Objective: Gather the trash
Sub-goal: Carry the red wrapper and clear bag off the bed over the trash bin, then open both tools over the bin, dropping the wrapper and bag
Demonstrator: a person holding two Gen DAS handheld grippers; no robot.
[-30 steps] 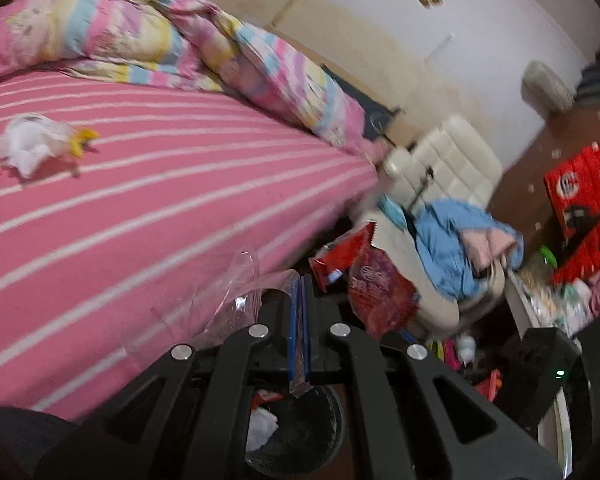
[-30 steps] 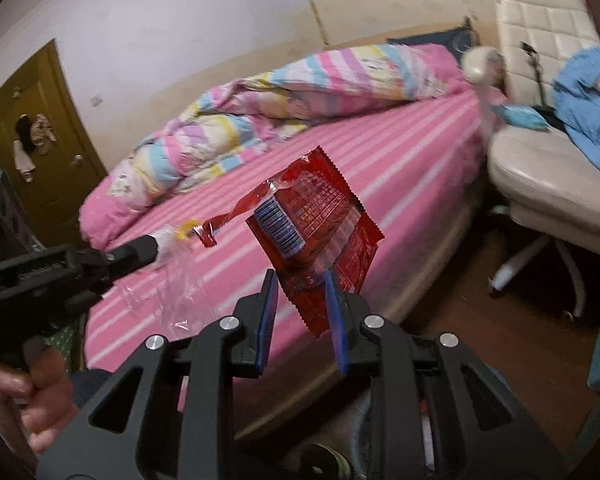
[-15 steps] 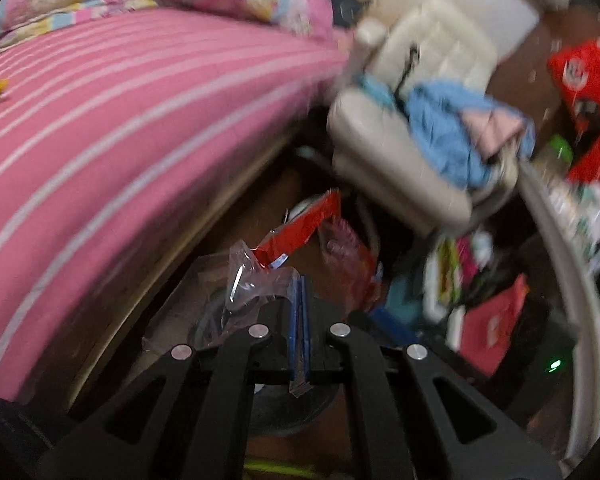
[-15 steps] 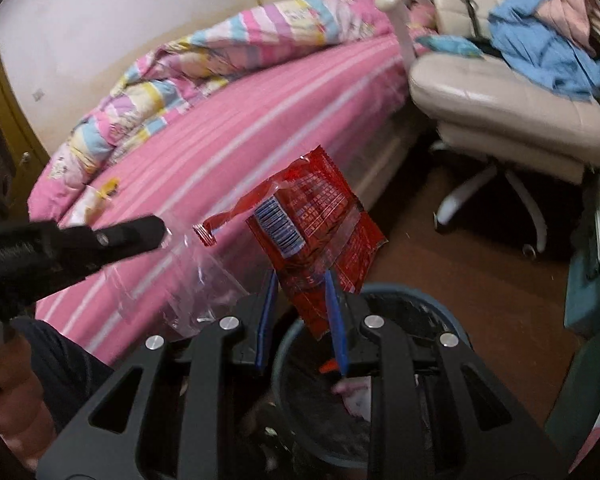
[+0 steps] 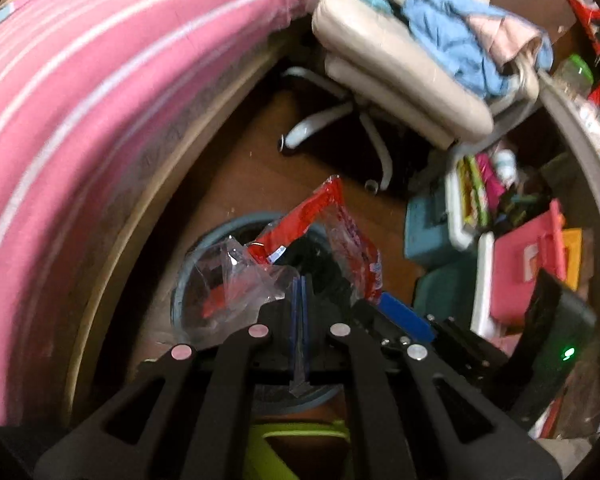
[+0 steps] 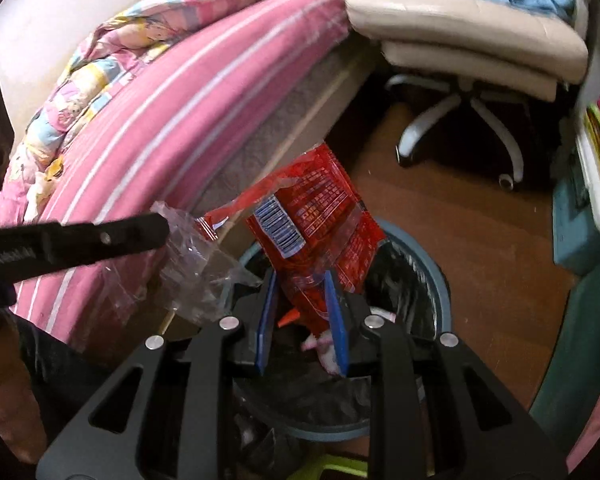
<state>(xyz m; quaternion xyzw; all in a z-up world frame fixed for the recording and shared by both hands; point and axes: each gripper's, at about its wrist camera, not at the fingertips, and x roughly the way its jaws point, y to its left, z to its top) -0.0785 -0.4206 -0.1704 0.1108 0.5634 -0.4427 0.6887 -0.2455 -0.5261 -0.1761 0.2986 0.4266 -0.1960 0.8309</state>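
Red wrapper (image 6: 316,224) in right claw (image 6: 302,312) — clear plastic (image 5: 236,276) pinched by left claw (image 5: 300,304), above bin (image 6: 432,272)

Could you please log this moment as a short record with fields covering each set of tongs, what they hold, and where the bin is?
left tongs: shut on clear plastic wrapper
right tongs: pads set apart, red snack bag upright between them
trash bin: on the wood floor beside the bed, directly below both pieces
bin contents: black liner, some trash already inside
progress: nothing dropped yet
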